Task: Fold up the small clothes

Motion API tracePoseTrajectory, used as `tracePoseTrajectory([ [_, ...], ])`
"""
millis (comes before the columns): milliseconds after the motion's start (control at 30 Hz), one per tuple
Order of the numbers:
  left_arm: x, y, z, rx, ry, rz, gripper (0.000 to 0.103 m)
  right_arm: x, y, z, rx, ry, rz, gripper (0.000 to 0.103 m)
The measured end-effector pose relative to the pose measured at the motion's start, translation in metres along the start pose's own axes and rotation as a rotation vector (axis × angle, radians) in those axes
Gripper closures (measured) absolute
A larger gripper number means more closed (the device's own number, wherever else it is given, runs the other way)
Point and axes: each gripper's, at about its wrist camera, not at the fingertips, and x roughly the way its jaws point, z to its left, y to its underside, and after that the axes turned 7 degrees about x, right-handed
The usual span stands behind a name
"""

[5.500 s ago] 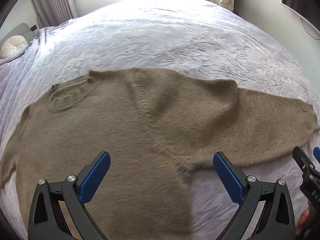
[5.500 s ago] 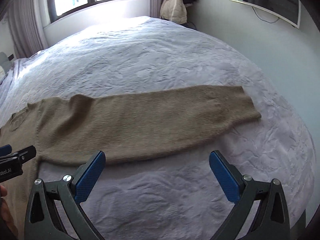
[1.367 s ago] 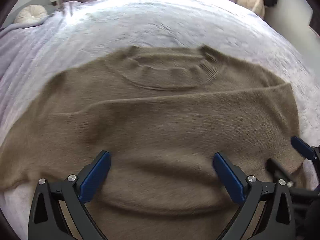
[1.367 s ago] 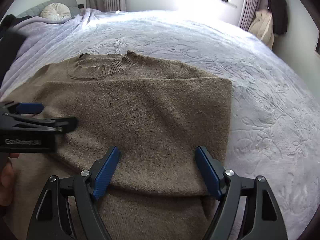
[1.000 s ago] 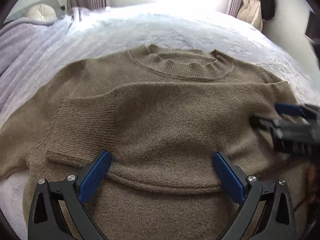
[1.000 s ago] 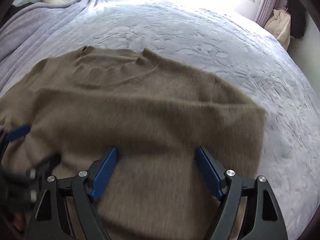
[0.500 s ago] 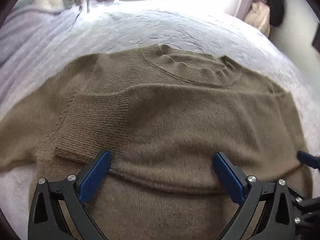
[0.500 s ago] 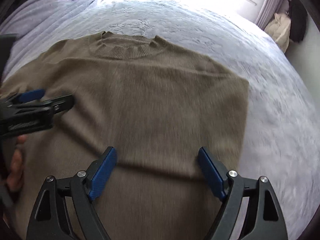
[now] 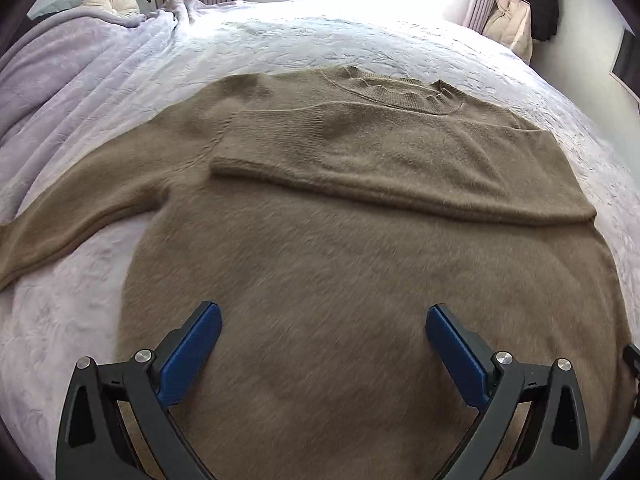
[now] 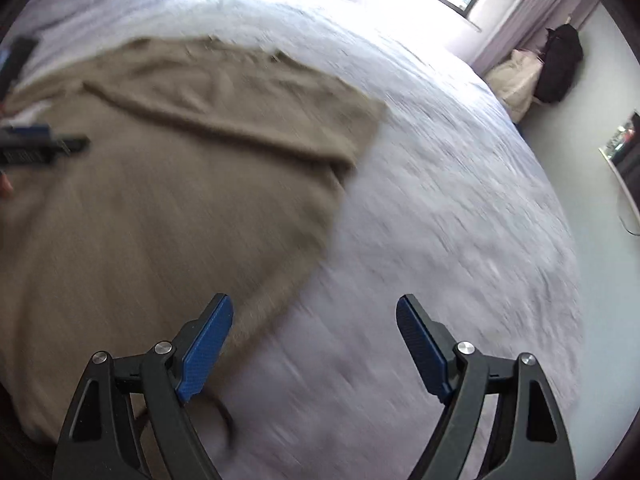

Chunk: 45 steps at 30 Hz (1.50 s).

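A tan knit sweater (image 9: 360,248) lies flat on the white bedspread (image 9: 360,40), collar (image 9: 400,88) towards the window. Its right sleeve (image 9: 400,160) is folded across the chest. Its left sleeve (image 9: 80,216) stretches out to the left. My left gripper (image 9: 320,340) is open and empty above the sweater's lower body. My right gripper (image 10: 316,336) is open and empty over the sweater's right edge (image 10: 320,240) and the bedspread (image 10: 440,200). The right wrist view is blurred. The left gripper (image 10: 44,146) also shows at its left edge.
A lilac blanket (image 9: 60,72) and a round cushion (image 9: 112,0) lie at the bed's far left. A beige bag (image 9: 508,24) and a black bag (image 9: 540,0) stand by the far right wall. The window is behind the bed.
The right sleeve has been folded across the chest and let go. Both grippers have since drawn back towards the hem, the right one swinging out to the sweater's right edge.
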Motion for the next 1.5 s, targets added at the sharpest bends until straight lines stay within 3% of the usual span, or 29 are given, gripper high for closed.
tracePoseTrajectory([
  [67, -0.008, 0.006, 0.009, -0.013, -0.001, -0.002, 0.000, -0.006, 0.020, -0.033, 0.051, 0.044, 0.031, 0.017],
  [167, -0.011, 0.004, 0.020, -0.050, 0.001, -0.009, 0.000, -0.023, 0.043, -0.080, 0.081, 0.293, 0.052, 0.017],
  [233, -0.021, 0.009, 0.026, -0.077, 0.013, -0.020, 0.000, -0.043, 0.050, -0.098, 0.099, 0.335, 0.013, 0.017],
  [300, -0.026, 0.010, 0.028, -0.090, 0.016, -0.025, 0.000, -0.069, 0.050, -0.099, 0.147, 0.214, -0.058, 0.017],
  [367, -0.032, 0.013, 0.029, -0.090, 0.017, -0.034, 0.000, -0.092, 0.047, -0.081, 0.150, -0.016, -0.145, 0.016],
  [433, -0.039, 0.018, 0.032, -0.090, 0.017, -0.041, 0.000, -0.096, 0.048, -0.047, 0.066, -0.190, -0.156, 0.016],
  [533, -0.048, 0.028, 0.044, -0.092, -0.008, -0.050, 0.000, -0.071, 0.067, 0.021, -0.183, -0.148, -0.102, 0.016],
  [633, -0.058, 0.039, 0.069, -0.100, -0.061, -0.053, 0.000, -0.059, 0.124, 0.077, -0.516, -0.127, 0.000, 0.016],
  [700, -0.063, 0.042, 0.089, -0.121, -0.097, -0.065, 0.000, -0.068, 0.150, 0.089, -0.667, -0.116, 0.005, 0.016],
  [767, -0.066, 0.043, 0.124, -0.203, -0.136, -0.077, 0.000, -0.085, 0.152, 0.087, -0.711, -0.134, -0.020, 0.016],
  [967, -0.050, 0.050, 0.257, -0.656, -0.165, -0.032, 0.000, -0.145, 0.060, 0.060, -0.506, -0.419, -0.200, 0.016],
  [1067, -0.043, 0.061, 0.316, -0.847, -0.204, -0.010, 0.000, -0.151, 0.012, 0.063, -0.451, -0.499, -0.295, 0.016],
  [1133, -0.039, 0.069, 0.349, -0.947, -0.246, -0.001, 0.000, -0.142, -0.016, 0.075, -0.416, -0.508, -0.318, 0.016],
  [1233, -0.031, 0.075, 0.384, -1.018, -0.336, 0.021, 0.000, -0.113, -0.058, 0.095, -0.347, -0.433, -0.316, 0.016],
  [1333, -0.012, 0.070, 0.403, -1.015, -0.337, 0.059, 0.000, -0.078, -0.095, 0.111, -0.256, -0.446, -0.271, 0.016],
  [1400, -0.009, 0.061, 0.409, -1.017, -0.362, 0.025, 0.000, -0.060, -0.115, 0.124, -0.204, -0.483, -0.233, 0.016],
  [1500, 0.001, 0.040, 0.411, -0.988, -0.324, -0.005, 0.000, -0.044, -0.137, 0.148, -0.190, -0.484, -0.199, 0.016],
])
